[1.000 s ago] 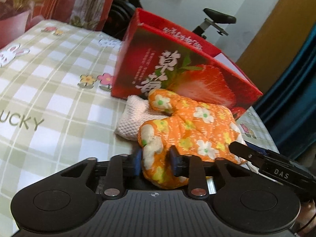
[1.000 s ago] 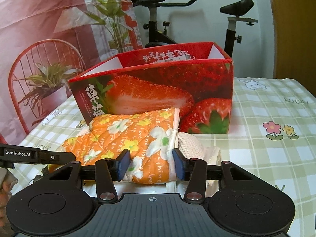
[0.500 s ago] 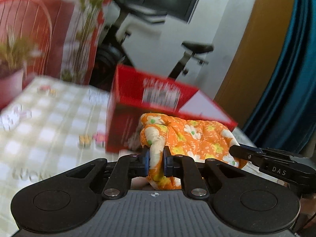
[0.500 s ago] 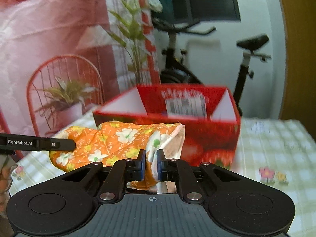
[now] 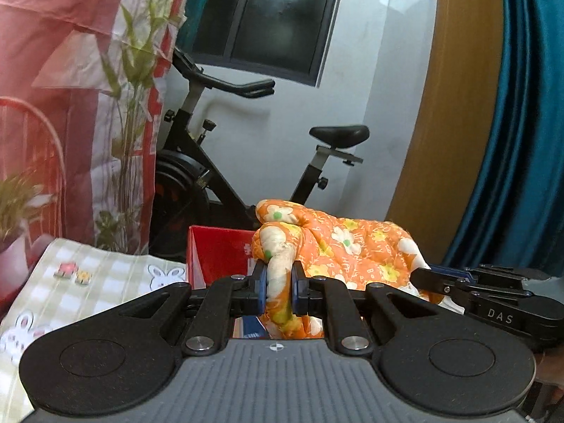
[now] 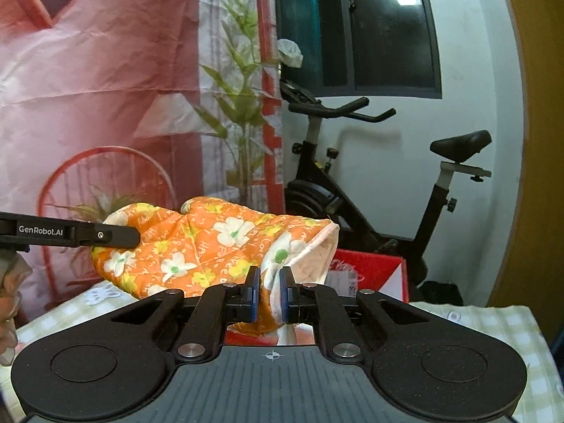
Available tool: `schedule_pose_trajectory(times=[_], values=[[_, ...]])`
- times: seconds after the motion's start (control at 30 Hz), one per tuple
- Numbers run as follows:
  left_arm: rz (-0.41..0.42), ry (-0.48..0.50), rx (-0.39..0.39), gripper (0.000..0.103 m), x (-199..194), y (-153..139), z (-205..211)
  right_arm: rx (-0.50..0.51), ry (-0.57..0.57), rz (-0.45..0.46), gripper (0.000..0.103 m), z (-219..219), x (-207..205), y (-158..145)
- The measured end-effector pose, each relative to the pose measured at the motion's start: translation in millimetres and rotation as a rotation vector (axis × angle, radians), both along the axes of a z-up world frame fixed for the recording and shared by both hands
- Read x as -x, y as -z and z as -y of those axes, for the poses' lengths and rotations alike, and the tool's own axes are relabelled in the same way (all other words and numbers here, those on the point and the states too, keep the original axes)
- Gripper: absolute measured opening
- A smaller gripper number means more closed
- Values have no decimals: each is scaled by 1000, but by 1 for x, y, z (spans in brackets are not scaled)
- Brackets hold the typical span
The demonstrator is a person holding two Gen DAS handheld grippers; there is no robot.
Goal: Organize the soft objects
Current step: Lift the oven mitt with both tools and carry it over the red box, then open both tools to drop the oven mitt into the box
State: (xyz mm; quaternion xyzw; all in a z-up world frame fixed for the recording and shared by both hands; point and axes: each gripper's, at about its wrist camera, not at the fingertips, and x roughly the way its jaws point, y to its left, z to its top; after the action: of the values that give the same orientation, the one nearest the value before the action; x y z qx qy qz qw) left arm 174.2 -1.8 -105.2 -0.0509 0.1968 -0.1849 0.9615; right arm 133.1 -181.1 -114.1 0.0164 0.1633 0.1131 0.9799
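Note:
An orange oven mitt with white and yellow flowers (image 5: 345,246) (image 6: 211,246) hangs in the air, stretched between both grippers. My left gripper (image 5: 279,287) is shut on its rounded fingertip end. My right gripper (image 6: 269,290) is shut on the cuff end, where the pale lining shows. Each gripper shows up as a black bar at the edge of the other's view. The red strawberry box (image 5: 218,257) (image 6: 370,271) stands open on the table, behind and below the mitt. The white knitted cloth is hidden.
A green checked tablecloth with bunnies and flowers (image 5: 98,282) (image 6: 493,320) covers the table. A black exercise bike (image 5: 197,176) (image 6: 370,183) stands behind the box by the white wall. A red printed backdrop with plants (image 6: 105,88) hangs at left. A blue curtain (image 5: 521,123) hangs at right.
Both grippers closed on the mitt's two ends and lifted it off the table. The views rose, so the box now sits low and the cloth beneath has dropped out of sight.

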Motion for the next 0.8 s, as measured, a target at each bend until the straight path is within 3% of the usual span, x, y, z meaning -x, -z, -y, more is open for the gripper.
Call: schedule_pose_trajectory(times=[0.13,0.33,0.5,0.67,0.77,0.8], values=[[-35,-6,-48,14,-36,3,11,14,28,-37,11,3,-39,9],[-137,6,-138,14,-83,31,29,24,53,-145,11,5,-86,38],[-225,22,-194,14,-104,55,33,6,62,-247,11,7,-110,64],[-257,42,-236,16,-111,65,31,-35,63,-322,11,9,-122,82],[-262,52,-248,31,-109,66,31,-39,65,-344,11,9,-125,87],[-260,54,-249,45,-107,64,31,-38,66,-348,11,9,-126,88]])
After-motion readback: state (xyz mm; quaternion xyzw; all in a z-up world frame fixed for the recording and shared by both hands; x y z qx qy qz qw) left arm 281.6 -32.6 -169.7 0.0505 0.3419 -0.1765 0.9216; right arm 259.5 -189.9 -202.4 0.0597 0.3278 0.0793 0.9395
